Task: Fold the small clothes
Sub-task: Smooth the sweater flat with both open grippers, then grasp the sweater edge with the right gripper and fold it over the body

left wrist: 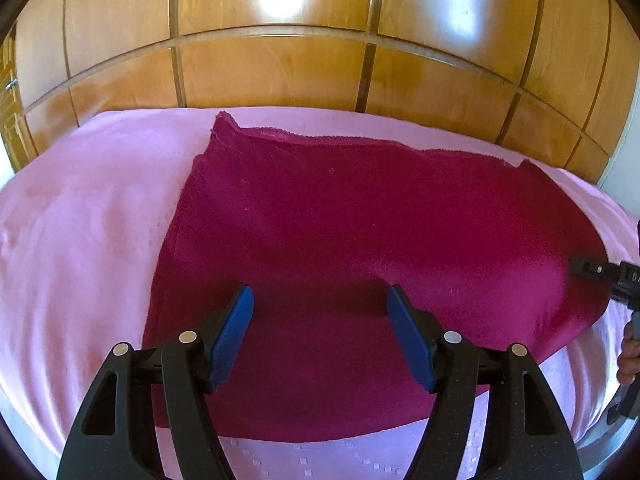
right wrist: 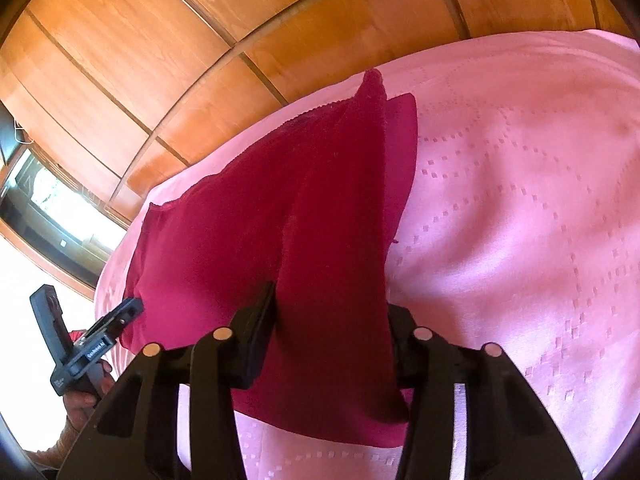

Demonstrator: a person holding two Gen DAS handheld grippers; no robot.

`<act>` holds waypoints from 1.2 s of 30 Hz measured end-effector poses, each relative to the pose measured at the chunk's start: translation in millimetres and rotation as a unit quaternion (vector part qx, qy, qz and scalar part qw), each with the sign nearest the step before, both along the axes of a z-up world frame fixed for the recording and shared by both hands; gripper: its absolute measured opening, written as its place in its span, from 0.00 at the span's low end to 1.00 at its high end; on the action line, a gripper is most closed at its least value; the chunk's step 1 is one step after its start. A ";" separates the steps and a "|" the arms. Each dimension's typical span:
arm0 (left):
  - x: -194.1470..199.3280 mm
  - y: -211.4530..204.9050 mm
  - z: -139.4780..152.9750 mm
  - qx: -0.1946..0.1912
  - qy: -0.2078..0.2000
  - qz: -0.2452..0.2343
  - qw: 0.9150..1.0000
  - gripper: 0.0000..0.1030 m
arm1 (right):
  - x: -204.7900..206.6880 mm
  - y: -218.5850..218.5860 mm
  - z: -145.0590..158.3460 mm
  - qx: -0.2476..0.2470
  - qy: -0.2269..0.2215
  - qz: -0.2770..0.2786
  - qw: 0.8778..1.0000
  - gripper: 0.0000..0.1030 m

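Observation:
A magenta cloth (left wrist: 360,240) lies on a pink bedspread (left wrist: 80,220). My left gripper (left wrist: 320,320) is open, its blue pads (left wrist: 236,328) spread wide just above the cloth's near part, holding nothing. My right gripper (right wrist: 332,320) is shut on the cloth's right edge and lifts a fold of it (right wrist: 320,220) off the bedspread (right wrist: 520,200). The cloth hides the right finger's pad. The right gripper also shows at the right edge of the left wrist view (left wrist: 600,272). The left gripper shows at the lower left of the right wrist view (right wrist: 120,316).
A wooden panelled wardrobe (left wrist: 320,40) stands right behind the bed. A window (right wrist: 52,200) is at the left in the right wrist view. The person's hands (right wrist: 80,404) hold the gripper handles.

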State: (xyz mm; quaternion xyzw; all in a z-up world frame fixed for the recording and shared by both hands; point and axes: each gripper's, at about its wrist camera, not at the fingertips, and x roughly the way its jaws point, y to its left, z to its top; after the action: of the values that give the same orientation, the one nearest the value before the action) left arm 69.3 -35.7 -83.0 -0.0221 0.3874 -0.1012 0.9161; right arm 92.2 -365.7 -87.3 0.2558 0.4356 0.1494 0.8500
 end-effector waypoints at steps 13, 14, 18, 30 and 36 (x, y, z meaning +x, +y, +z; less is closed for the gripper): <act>2.4 7.1 -3.3 -0.025 0.008 -0.003 1.000 0.67 | 2.5 11.3 38.8 0.055 -0.029 0.000 0.998 0.28; 2.4 7.7 -3.4 -0.027 0.008 -0.004 1.000 0.67 | 3.2 15.1 43.8 0.055 -0.033 0.003 0.998 0.28; 2.8 12.1 -3.1 -0.044 0.012 -0.006 0.999 0.67 | 8.8 34.7 65.1 0.060 -0.054 0.020 0.997 0.26; 3.3 50.8 0.8 -0.197 0.040 -0.032 0.979 0.67 | 45.0 156.9 104.7 0.057 -0.093 0.132 0.985 0.24; -3.0 105.5 1.5 -0.289 0.045 -0.008 0.956 0.67 | 51.1 225.2 91.7 0.039 -0.086 0.192 0.977 0.23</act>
State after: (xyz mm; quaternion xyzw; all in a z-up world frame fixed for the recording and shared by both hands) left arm 66.3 69.8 -81.5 -0.2878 0.3827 -0.2153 0.8511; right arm 143.3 -140.6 4.4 0.1865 0.3959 0.3476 0.8292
